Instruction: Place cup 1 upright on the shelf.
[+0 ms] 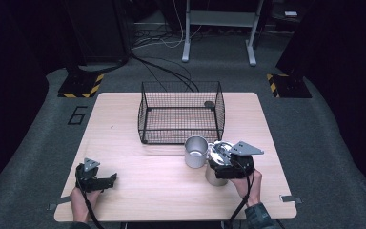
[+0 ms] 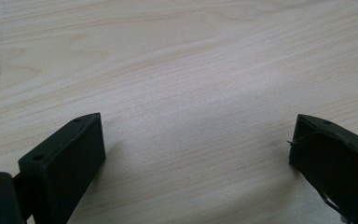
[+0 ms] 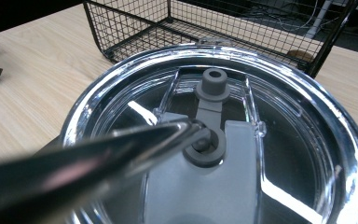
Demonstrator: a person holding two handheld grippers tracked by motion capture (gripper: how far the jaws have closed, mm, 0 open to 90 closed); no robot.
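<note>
A steel tumbler [image 1: 212, 177] with a clear lid [image 3: 284, 140] stands at the table's right front. A shiny metal straw [image 3: 121, 144] slants in from the lower left of the right gripper view, its tip in the round hole of the lid's grey slider [image 3: 205, 154]. My right gripper [image 1: 228, 164] hovers just over the lid and holds the straw; its jaws are hidden. My left gripper [image 1: 112, 180] rests low at the front left, open [image 2: 196, 140] over bare wood, with nothing between its fingers.
An open steel mug [image 1: 196, 151] stands directly left of the tumbler. Behind both sits a black wire basket [image 1: 181, 117] with a small dark disc [image 1: 209, 103] in its far right corner. The wooden table [image 1: 162, 186] ends at dark floor with cables.
</note>
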